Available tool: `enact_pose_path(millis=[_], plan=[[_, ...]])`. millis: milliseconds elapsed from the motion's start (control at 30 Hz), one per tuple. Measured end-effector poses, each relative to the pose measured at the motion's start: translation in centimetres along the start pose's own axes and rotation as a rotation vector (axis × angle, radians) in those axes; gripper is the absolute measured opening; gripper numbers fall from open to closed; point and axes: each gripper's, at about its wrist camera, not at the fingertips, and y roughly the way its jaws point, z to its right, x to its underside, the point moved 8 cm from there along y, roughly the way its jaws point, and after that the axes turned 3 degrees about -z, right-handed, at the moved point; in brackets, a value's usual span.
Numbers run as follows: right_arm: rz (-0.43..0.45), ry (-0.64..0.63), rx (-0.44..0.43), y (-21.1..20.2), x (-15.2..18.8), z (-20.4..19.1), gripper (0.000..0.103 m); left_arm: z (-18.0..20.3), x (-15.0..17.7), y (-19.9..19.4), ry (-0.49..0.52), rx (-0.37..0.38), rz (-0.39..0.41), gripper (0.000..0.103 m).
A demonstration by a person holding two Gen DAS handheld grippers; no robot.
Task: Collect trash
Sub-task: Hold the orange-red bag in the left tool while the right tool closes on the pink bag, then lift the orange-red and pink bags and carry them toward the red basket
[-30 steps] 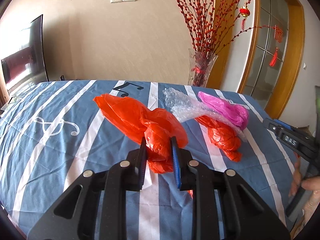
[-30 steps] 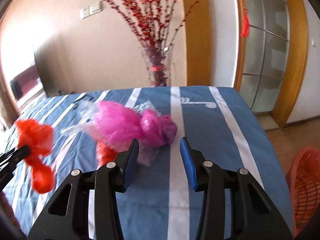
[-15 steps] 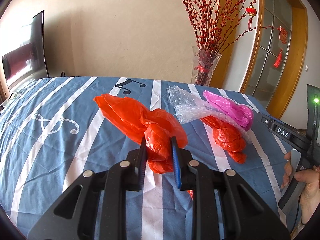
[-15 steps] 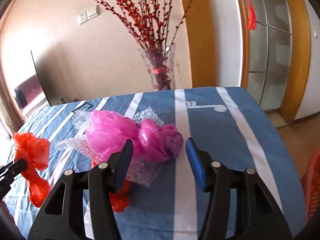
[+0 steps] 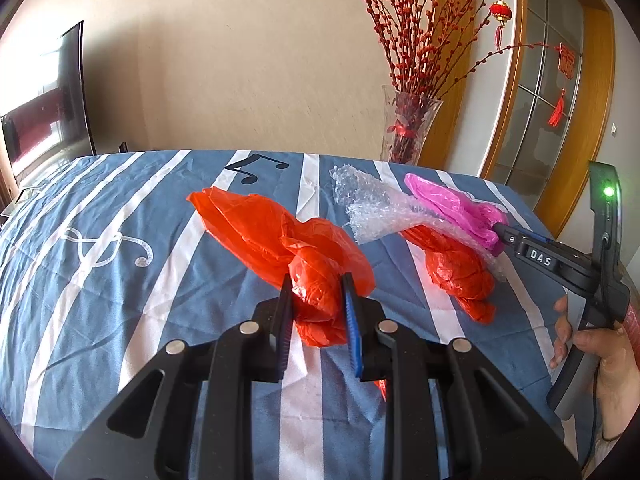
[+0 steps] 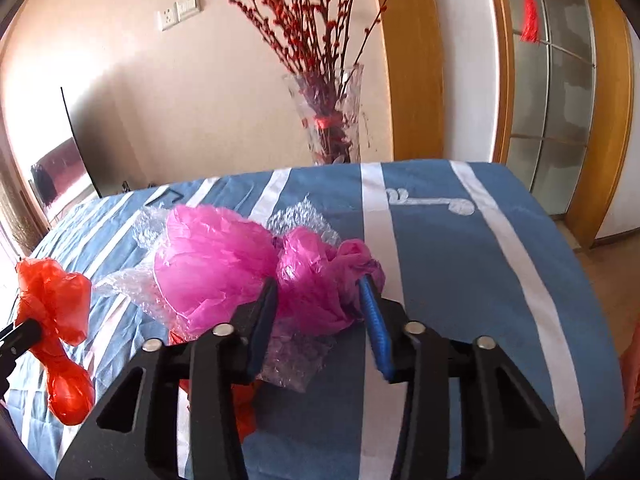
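**Two claws on crumpled plastic, one grip unfinished**

On the blue striped cloth of the desk point(image 5: 120, 280) lies the trash: a pink plastic bag point(image 6: 224, 268), bunched and knotted, resting on a sheet of clear bubble wrap point(image 6: 292, 360) with a second red bag point(image 5: 460, 272) under both. The right claw point(image 6: 320, 316) straddles the pink bag's knotted end and its jaws are closing, the crumpled plastic between them; the blue pad on the right side already touches the film, but I cannot tell whether the left one has bitten yet. Off to the left, the red plastic bag point(image 5: 312, 280) is pinched at its twisted waist by the left claw point(image 5: 316, 320), which is clamped on it; in the right wrist view the bag hangs clear of the cloth.

Beyond the pile, a glass vase point(image 6: 332, 116) of red-berried branches stands behind the far edge of the desk, and something orange-red shows at the right edge of the right wrist view, too little to identify.

The risks, as I judge them:
- The right claw may catch only a loose fold, so the thin film slides out on lifting.
- The bubble wrap lies partly under the pink bag and could be dragged up, then dropped to the floor.
- The red bag's loose skirt could snag the pile if the two claws cross.
- A high swing forward could brush the branches.
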Motion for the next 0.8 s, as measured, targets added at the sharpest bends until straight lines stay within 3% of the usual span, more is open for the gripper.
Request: enact_pose_path(millis=[100,233,400,800], plan=[[-0.049,-0.006,-0.01,1.0,0.4,-0.2,0.022,0.2,0.0,0.1,0.001,0.004,-0.001,0.023],[-0.049,-0.014,-0.012,0.9,0.7,-0.4,0.016,0.5,-0.1,0.0,0.006,0.01,0.003,0.023],[-0.036,-0.051,0.018,-0.3,1.0,-0.2,0.016,1.0,-0.5,-0.5,0.016,0.02,0.013,0.023],[0.041,0.014,0.027,-6.8,0.7,3.4,0.016,4.7,-1.1,-3.0,0.045,0.076,0.04,0.023]])
